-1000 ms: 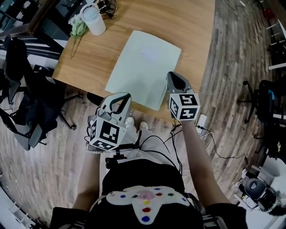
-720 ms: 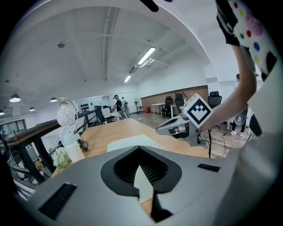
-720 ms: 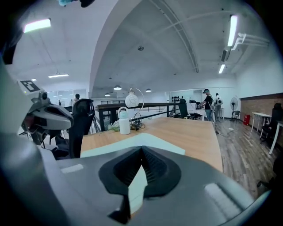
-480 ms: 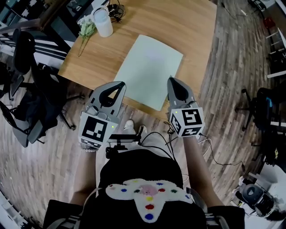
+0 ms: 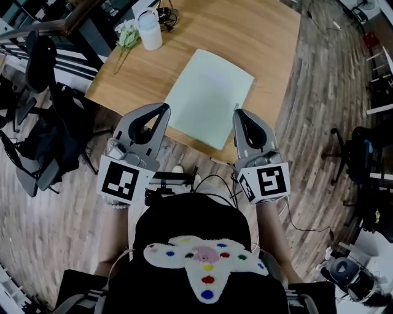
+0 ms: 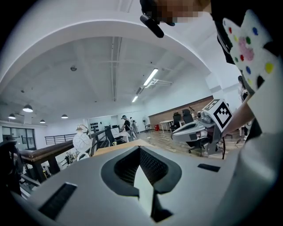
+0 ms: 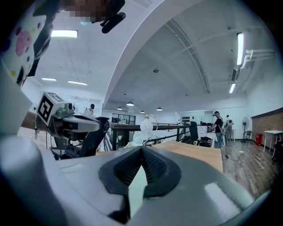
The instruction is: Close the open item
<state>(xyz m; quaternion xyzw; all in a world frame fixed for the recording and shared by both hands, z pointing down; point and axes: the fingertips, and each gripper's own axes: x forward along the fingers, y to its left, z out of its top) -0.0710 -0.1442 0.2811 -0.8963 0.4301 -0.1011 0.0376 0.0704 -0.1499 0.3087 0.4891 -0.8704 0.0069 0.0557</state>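
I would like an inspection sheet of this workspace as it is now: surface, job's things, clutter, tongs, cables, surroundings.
Surface: light wooden table, mostly bare.
Job's things: pale green flat rectangular folder lies flat by the table's near edge and looks closed.
Clutter: white cylindrical jar and green plant sprig at the far left corner.
Tongs: left tongs and right tongs are both shut with nothing between the jaws, held at the near edge on either side of the folder's near end.
Cables: black cables at the person's waist; dark cable tangle at the table's far edge.
Surroundings: wood-plank floor; black office chairs left and right.
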